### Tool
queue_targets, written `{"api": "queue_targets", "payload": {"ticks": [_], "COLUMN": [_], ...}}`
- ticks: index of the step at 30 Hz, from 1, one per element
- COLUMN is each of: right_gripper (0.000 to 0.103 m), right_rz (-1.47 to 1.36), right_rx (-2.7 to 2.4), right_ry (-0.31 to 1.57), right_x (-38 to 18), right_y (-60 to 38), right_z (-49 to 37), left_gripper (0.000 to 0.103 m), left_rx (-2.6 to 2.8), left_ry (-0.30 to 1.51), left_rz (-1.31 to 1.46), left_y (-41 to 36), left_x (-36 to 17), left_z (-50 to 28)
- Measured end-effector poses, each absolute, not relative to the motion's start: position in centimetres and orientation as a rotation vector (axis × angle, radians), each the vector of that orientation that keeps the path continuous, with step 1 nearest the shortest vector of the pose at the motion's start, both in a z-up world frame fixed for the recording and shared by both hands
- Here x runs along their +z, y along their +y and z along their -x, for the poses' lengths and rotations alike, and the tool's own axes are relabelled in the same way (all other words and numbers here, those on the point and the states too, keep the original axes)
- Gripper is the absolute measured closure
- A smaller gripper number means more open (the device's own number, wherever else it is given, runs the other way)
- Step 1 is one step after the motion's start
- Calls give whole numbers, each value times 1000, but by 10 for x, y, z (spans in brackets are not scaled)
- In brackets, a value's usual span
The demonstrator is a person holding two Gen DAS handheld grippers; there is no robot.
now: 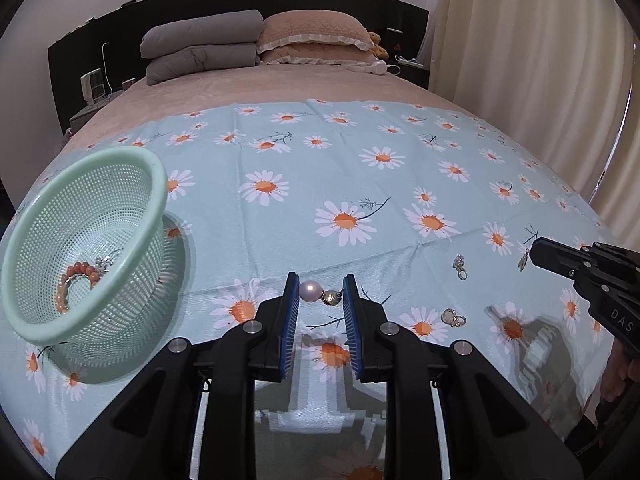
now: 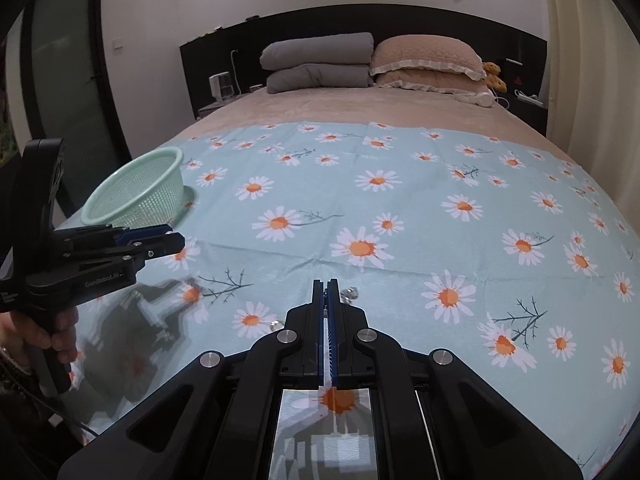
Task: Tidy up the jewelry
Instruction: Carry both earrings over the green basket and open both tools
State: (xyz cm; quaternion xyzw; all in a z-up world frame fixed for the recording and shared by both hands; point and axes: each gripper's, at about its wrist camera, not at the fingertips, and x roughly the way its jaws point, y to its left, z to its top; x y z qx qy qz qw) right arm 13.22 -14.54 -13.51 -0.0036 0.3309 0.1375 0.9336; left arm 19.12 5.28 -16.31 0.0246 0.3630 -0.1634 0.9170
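Now the left claw (image 1: 321, 294) grips a pearl earring (image 1: 320, 293) crosswise, right of the basket (image 1: 86, 240); the right claw (image 2: 327, 285) is closed, seemingly empty.

Pretty clearly a bedroom in someone's home. There's a big bed (image 2: 360, 112) with a dark headboard (image 2: 400, 28), a folded grey duvet (image 2: 316, 66) stacked next to two frilly pink pillows (image 2: 430, 66), and a little teddy bear (image 2: 495, 74) tucked in the corner. Cream curtains (image 1: 532, 60) hang down one side. A daisy-print cloth (image 2: 400, 208) is spread over the blanket. A small white gadget (image 2: 221, 85) sits on the nightstand, maybe a fan or heater, hard to tell from here.
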Motion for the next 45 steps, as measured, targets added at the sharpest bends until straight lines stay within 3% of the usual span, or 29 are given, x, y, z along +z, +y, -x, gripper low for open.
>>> {"api": "queue_targets", "payload": {"ticks": [17,29,45], "right_gripper": [101,101,101], "right_rz": [72,96,111], "right_rx": [594,611,575], "right_ry": [524,602,681], "right_x": [-65,-92,-117], "right_y": [19,97,109], "right_z": [-185,-224,-237], "left_gripper": [81,81,80], "left_rx": [-129,3,42], "left_ry": [630,689,737], "left_rz": [7,16,35], "left_y": [181,240,250], "left_x": [-112,-140,-160], "left_z": [-194,-228,-237]}}
